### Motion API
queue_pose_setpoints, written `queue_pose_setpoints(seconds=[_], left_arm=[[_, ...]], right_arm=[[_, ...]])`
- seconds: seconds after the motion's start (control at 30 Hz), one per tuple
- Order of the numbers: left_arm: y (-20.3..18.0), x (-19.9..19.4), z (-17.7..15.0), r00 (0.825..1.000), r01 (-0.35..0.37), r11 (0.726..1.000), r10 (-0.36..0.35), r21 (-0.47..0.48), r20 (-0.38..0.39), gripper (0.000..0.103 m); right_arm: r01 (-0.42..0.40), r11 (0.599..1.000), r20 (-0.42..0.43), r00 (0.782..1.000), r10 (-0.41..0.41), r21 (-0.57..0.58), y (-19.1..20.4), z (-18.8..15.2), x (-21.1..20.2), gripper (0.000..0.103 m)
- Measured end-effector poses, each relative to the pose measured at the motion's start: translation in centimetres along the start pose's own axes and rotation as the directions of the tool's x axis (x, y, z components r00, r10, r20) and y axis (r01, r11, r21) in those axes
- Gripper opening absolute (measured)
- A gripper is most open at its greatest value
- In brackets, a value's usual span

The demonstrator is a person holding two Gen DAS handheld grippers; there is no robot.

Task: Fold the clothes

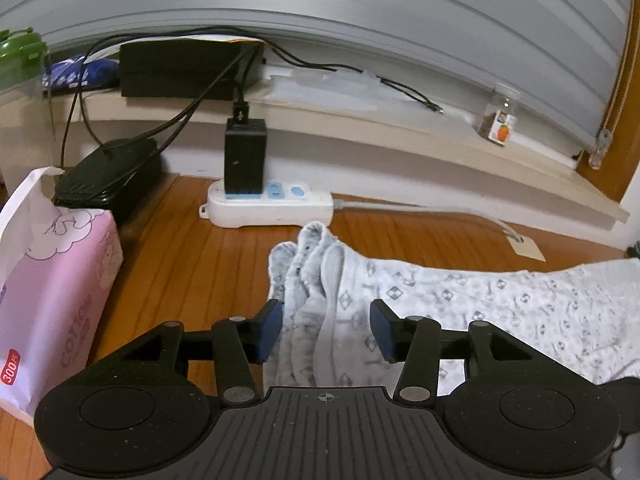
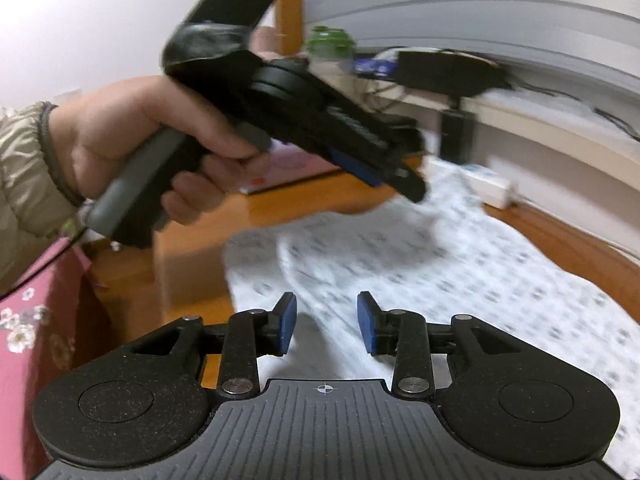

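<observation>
Left wrist, left tool (image 1: 326,330): released, jaws apart, bunched end of the patterned garment (image 1: 460,304) between them on the desk (image 1: 192,264).
Left wrist, ahead: power strip (image 1: 272,206).
Right wrist, right tool (image 2: 326,326): released over the garment.
Right wrist, ahead-left: hand (image 2: 132,140) holding the left tool.

A pink tissue pack (image 1: 52,296) at the left of the left wrist view carries the only clear writing: the word "COTTON" printed in pale pink capitals running up its side, and below it a small red tag reading "300" followed by a character too small to read. A small clear jar (image 1: 500,118) on the ledge below the blind has a label with an orange carrot picture; any words on it are too small to read. A blue packet (image 1: 76,72) at the back left shows white markings that are blurred. In the right wrist view, motion blur leaves no writing legible.
</observation>
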State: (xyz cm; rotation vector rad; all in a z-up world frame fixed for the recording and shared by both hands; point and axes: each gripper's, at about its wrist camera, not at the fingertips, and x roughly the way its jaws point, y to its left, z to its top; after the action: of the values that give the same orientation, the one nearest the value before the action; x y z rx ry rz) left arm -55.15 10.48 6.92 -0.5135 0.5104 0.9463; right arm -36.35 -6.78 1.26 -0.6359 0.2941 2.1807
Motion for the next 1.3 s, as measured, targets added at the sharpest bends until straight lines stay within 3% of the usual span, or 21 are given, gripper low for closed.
queue_pose_setpoints(seconds=[0.03,0.13,0.2,0.3,0.43,0.57,0.63,0.67,0.77,0.83,0.97,1.1,1.13,1.2,1.27,1.3], left_arm=[[0.1,0.0,0.0,1.000,-0.003,1.000,0.003,0.000,0.000,0.052],[0.1,-0.4,-0.1,1.000,-0.005,1.000,0.005,0.007,0.010,0.052],[0.1,-0.5,-0.2,1.000,0.002,1.000,-0.002,0.009,0.013,0.052],[0.0,-0.3,-0.5,1.000,0.001,1.000,-0.001,0.007,0.013,0.052],[-0.2,0.4,-0.5,1.000,0.008,1.000,-0.008,-0.009,0.023,0.054],[-0.9,1.4,-0.2,0.999,0.009,1.000,-0.009,-0.006,0.040,0.052],[-1.1,1.5,-0.1,0.999,-0.018,1.000,0.018,0.009,0.042,0.050],[-1.2,1.5,-0.1,0.999,-0.032,0.999,0.031,0.016,0.043,0.048],[-1.6,1.7,-0.1,0.996,-0.072,0.997,0.071,0.037,0.046,0.017],[-1.8,1.8,0.0,0.994,-0.099,0.994,0.097,0.052,0.049,0.017],[-2.3,1.9,0.1,0.987,-0.153,0.985,0.149,0.080,0.056,0.017],[-2.9,1.9,0.2,0.980,-0.195,0.975,0.188,0.105,0.070,0.033],[-3.3,1.6,0.3,0.981,-0.185,0.977,0.176,0.108,0.083,0.037],[-4.1,1.1,0.5,0.982,-0.164,0.980,0.152,0.113,0.108,0.056],[-5.2,0.9,0.6,0.986,-0.129,0.985,0.114,0.118,0.125,0.069],[-5.9,1.1,0.7,0.988,-0.109,0.987,0.093,0.122,0.126,0.072]], right_arm=[[0.007,1.000,-0.007,1.000,-0.007,-0.014,0.4,0.3,0.5,0.033],[0.014,1.000,0.009,1.000,-0.013,-0.018,1.0,0.7,0.9,0.003],[0.006,0.999,0.056,0.998,-0.003,-0.039,1.6,0.7,0.2,0.003],[-0.027,0.998,0.050,0.998,0.030,-0.055,2.3,0.3,0.2,0.004],[-0.064,0.997,0.058,0.996,0.067,-0.053,2.5,-0.1,0.0,0.027],[-0.068,0.996,0.071,0.995,0.072,-0.063,3.0,0.2,-0.5,0.031],[-0.018,0.999,0.076,0.997,0.022,-0.044,2.9,0.4,-0.8,0.035],[0.009,0.999,0.078,0.997,-0.006,-0.034,2.8,0.5,-0.9,0.040],[0.077,0.997,0.011,0.997,-0.077,-0.010,2.0,0.7,0.1,0.041],[0.066,0.998,-0.025,0.998,-0.065,0.008,1.7,0.5,0.7,0.040],[-0.075,0.997,-0.004,0.997,0.076,0.020,2.2,0.3,0.3,0.034],[-0.085,0.996,0.025,0.996,0.085,0.012,2.5,0.3,-1.1,0.034],[-0.083,0.996,0.040,0.996,0.082,0.023,2.0,0.2,-2.0,0.034],[-0.069,0.997,0.071,0.995,0.066,0.045,0.9,-0.1,-4.0,0.035],[-0.030,0.998,0.094,0.995,0.024,0.059,-0.9,-0.7,-6.3,0.036],[-0.003,0.998,0.105,0.995,-0.004,0.065,-1.9,-1.1,-7.6,0.036]])
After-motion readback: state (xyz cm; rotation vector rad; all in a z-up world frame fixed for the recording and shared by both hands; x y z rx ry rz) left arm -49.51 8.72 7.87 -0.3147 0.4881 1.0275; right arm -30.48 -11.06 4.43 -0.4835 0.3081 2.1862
